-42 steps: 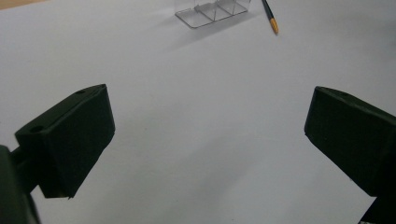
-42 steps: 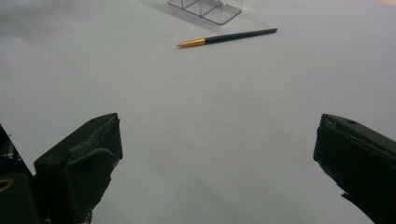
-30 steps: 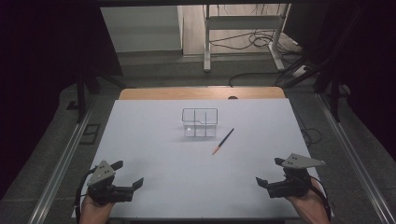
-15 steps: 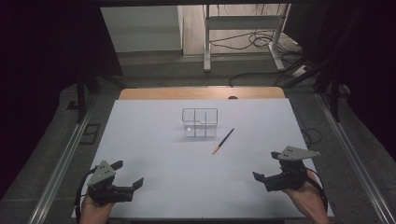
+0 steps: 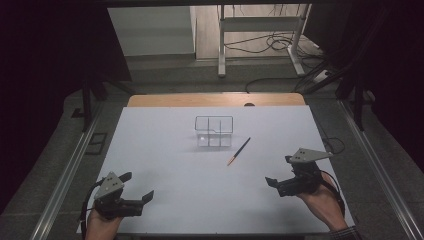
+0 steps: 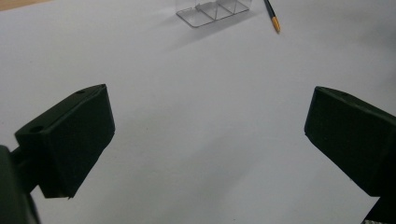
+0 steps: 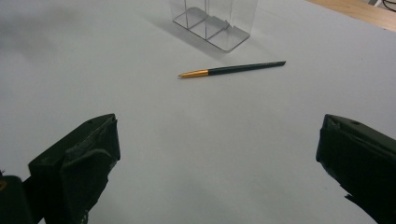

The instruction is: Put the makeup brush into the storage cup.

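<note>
A dark pen [image 5: 239, 151] with an orange-gold tip lies on the white table [image 5: 165, 155], just right of a clear plastic box [image 5: 214, 131] divided into compartments. My right gripper [image 5: 280, 171] is open and empty at the near right, pointing toward the pen. In the right gripper view the pen [image 7: 233, 69] lies flat ahead of the wide-apart jaws [image 7: 218, 135], with the box [image 7: 215, 23] behind it. My left gripper [image 5: 137, 185] stands open and empty at the near left. Its own view [image 6: 208, 107] has the box [image 6: 212, 9] and pen [image 6: 272, 14] far off.
A wooden strip [image 5: 215, 100] edges the table's far side. Metal rails [image 5: 65, 175] run along both sides. A metal stand [image 5: 260, 30] and loose cables [image 5: 265, 47] sit on the floor beyond.
My right gripper has moved forward and a little left, closer to the pen. The left gripper, pen and box have stayed where they were.
</note>
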Available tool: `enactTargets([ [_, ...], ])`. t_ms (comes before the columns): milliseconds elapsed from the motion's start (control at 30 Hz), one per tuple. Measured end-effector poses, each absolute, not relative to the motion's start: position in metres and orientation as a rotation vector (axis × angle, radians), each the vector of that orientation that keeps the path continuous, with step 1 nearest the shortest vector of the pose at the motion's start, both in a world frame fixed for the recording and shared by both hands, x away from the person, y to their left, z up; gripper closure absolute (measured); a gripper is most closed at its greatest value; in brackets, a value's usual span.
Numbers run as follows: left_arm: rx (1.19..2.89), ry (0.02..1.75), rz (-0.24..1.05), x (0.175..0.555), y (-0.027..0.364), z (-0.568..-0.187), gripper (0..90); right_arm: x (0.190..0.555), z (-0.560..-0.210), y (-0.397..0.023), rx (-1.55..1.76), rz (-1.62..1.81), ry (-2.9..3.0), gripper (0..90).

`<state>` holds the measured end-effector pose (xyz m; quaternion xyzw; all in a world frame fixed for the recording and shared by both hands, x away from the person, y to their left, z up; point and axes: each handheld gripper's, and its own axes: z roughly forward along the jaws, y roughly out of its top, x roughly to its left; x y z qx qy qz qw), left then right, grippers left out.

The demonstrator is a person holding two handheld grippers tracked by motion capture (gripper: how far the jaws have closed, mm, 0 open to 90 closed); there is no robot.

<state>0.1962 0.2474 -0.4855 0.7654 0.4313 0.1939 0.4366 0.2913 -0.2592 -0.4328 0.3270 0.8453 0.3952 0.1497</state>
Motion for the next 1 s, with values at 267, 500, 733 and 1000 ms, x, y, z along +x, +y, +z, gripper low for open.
enactTargets([
  [267, 1.905, 1.073, 0.483, 0.196, 0.247, -0.486, 2.3, 0.299, -0.431, -0.254, 0.92, 1.117, 2.445, 0.0],
  [500, 1.905, 1.075, 0.481, 0.197, 0.247, -0.486, 2.3, 0.306, -0.431, -0.251, 0.92, 1.118, 2.447, 0.0],
  [733, 1.907, 1.077, 0.479, 0.197, 0.247, -0.486, 2.3, 0.315, -0.43, -0.245, 0.911, 1.101, 2.453, 0.0],
  [1000, 1.906, 1.078, 0.478, 0.197, 0.247, -0.486, 2.2, 0.326, -0.434, -0.236, 0.913, 1.078, 2.47, 0.0],
])
